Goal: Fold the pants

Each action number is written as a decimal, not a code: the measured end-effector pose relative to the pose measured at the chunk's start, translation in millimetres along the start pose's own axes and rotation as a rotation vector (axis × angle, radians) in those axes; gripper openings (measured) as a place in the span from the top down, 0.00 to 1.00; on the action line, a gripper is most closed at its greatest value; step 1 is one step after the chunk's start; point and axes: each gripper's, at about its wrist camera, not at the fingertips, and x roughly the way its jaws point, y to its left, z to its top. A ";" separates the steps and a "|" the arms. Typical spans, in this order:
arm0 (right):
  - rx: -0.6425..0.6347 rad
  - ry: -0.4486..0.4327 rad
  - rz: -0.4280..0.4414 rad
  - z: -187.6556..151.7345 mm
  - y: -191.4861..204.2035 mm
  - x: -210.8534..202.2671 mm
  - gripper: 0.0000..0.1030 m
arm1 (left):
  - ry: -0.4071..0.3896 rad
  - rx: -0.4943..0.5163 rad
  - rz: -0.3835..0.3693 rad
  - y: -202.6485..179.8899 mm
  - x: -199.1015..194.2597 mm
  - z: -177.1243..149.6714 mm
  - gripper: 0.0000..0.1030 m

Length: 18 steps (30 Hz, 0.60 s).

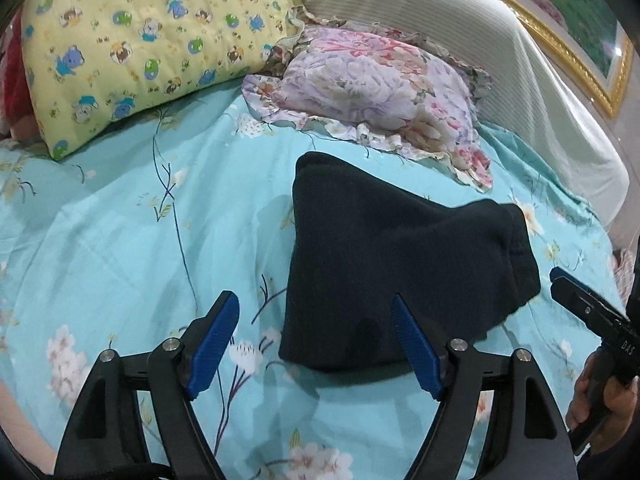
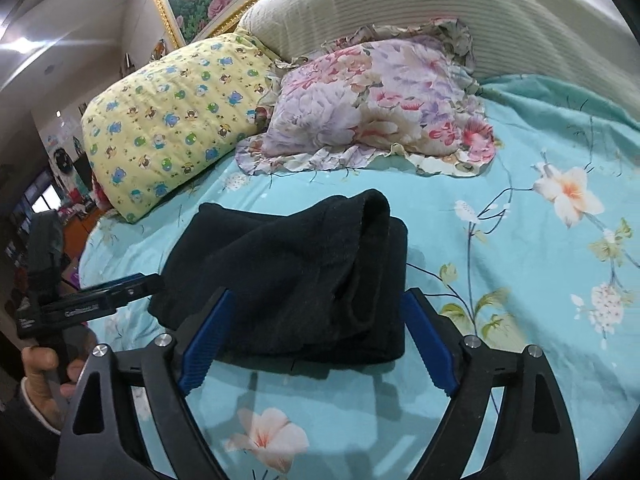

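The black pants (image 1: 392,256) lie folded in a compact bundle on the turquoise flowered bed sheet (image 1: 140,240). In the right wrist view the pants (image 2: 296,272) show several stacked layers. My left gripper (image 1: 314,300) is open and empty, low over the near edge of the bundle, with its right finger in front of the cloth. My right gripper (image 2: 316,296) is open and empty, its jaws standing either side of the bundle's near edge. The right gripper also shows at the right edge of the left wrist view (image 1: 560,280). The left gripper shows at the left of the right wrist view (image 2: 148,280).
A yellow bear-print pillow (image 1: 132,48) and a floral ruffled pillow (image 1: 372,84) lie behind the pants. A cream ribbed headboard (image 1: 460,20) stands behind them, with a gold-framed picture (image 1: 580,28) above. The sheet (image 2: 540,260) stretches to the right.
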 end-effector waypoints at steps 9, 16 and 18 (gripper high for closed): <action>-0.041 -0.015 -0.015 -13.2 12.9 -9.9 0.10 | -0.007 0.051 0.042 -19.5 -14.4 -18.3 0.21; -0.086 -0.018 -0.054 -23.2 24.5 -11.8 0.08 | -0.019 0.031 0.036 -16.2 -21.6 -26.4 0.20; -0.096 -0.025 -0.061 -25.6 28.0 -12.4 0.06 | -0.016 0.027 0.040 -14.9 -21.2 -27.7 0.20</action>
